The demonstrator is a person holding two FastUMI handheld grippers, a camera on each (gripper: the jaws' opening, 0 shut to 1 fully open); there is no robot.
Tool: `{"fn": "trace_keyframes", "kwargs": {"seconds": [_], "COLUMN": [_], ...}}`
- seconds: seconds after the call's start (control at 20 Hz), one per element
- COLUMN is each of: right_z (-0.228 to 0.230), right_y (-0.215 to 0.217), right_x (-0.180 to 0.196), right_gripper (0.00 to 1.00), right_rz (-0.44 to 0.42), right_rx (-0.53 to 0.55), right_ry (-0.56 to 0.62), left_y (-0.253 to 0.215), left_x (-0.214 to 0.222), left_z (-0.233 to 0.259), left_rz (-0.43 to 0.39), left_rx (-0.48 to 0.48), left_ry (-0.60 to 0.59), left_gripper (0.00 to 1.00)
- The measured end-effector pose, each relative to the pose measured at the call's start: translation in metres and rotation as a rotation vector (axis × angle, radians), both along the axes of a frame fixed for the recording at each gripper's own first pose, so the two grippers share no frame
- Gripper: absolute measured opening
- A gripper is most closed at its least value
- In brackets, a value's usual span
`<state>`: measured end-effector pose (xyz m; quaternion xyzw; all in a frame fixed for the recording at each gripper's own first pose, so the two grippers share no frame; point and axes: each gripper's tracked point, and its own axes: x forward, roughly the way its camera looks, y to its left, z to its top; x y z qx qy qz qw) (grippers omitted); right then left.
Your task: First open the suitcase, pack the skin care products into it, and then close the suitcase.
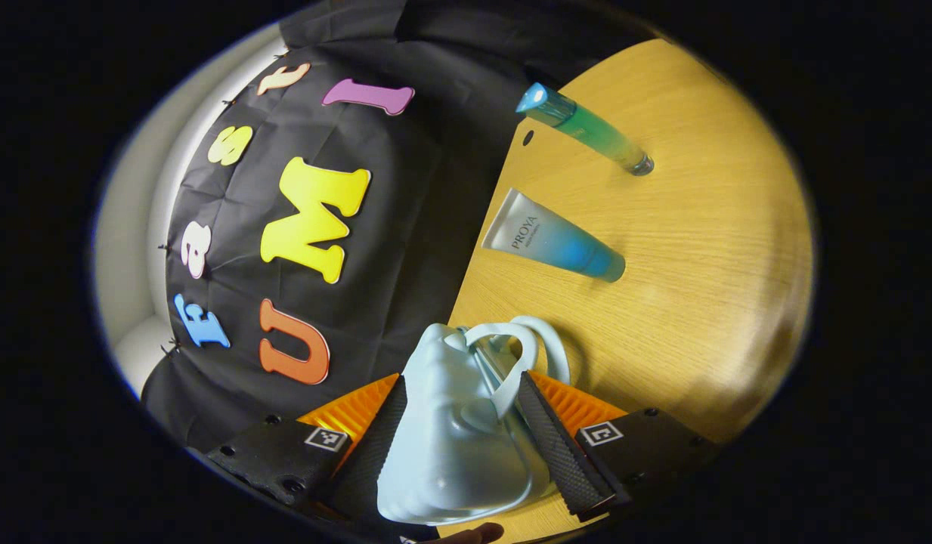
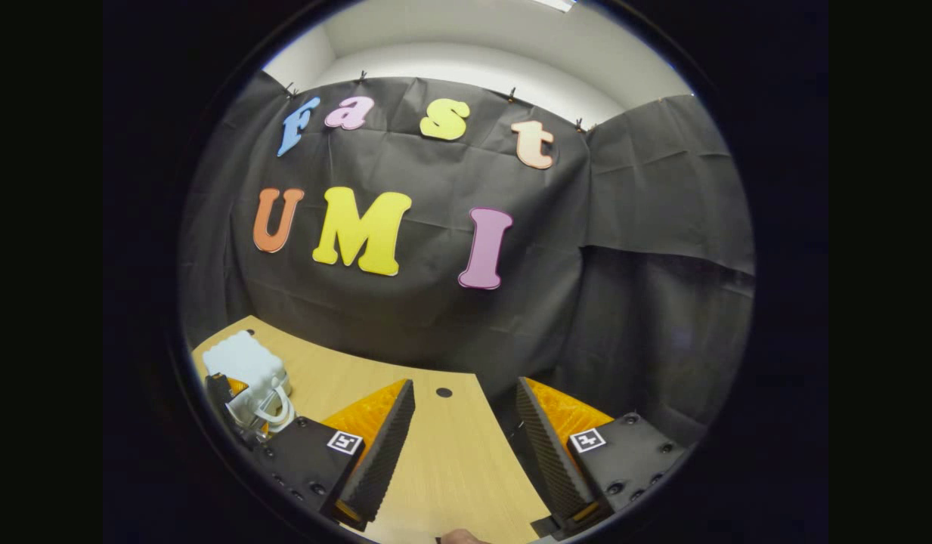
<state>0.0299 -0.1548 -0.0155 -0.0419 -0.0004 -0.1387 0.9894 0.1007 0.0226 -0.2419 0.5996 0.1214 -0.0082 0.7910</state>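
Observation:
A small pale blue suitcase [image 1: 450, 446] with a looped handle [image 1: 522, 351] sits between the fingers of my left gripper [image 1: 459, 385], which is shut on its sides at the table's edge. Farther along the wooden table [image 1: 700, 249] lie a white-and-blue tube [image 1: 552, 245] and a green-and-blue bottle [image 1: 583, 128], both apart from the gripper. In the right gripper view the suitcase [image 2: 243, 366] shows at the far left, held by the other gripper. My right gripper [image 2: 466, 446] is open above the bare table [image 2: 450, 468] with nothing between its fingers.
The black cloth wall [image 2: 435, 302] hangs just past the table's far edge. A small round hole [image 2: 444, 392] is in the tabletop near that edge. A fingertip of a hand [image 2: 458, 536] shows at the bottom.

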Motion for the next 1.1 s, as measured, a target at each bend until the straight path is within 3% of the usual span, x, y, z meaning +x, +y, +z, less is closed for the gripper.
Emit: {"fn": "trace_keyframes", "kwargs": {"seconds": [0.25, 0.45, 0.6, 0.9, 1.1], "right_z": [-0.009, -0.016, -0.023, -0.019, -0.021], "right_y": [-0.015, -0.024, -0.027, -0.027, -0.024], "right_x": [0.007, 0.015, 0.021, 0.026, 0.031], "right_gripper": [0.81, 0.81, 0.81, 0.81, 0.81], "right_rz": [-0.005, 0.012, 0.039, 0.135, 0.194], "right_rx": [0.012, 0.026, 0.042, 0.046, 0.043], "right_ry": [0.020, 0.032, 0.051, 0.029, 0.022], "left_y": [0.006, 0.006, 0.004, -0.001, 0.001], "left_x": [0.018, 0.023, 0.021, 0.023, 0.021], "left_z": [-0.003, -0.014, -0.020, -0.025, -0.016], "left_rz": [0.040, 0.055, 0.067, 0.076, 0.102], "left_rx": [0.104, 0.124, 0.128, 0.136, 0.077], "left_ry": [0.034, 0.068, 0.099, 0.134, 0.094], "left_gripper": [0.84, 0.74, 0.47, 0.19, 0.04]}}
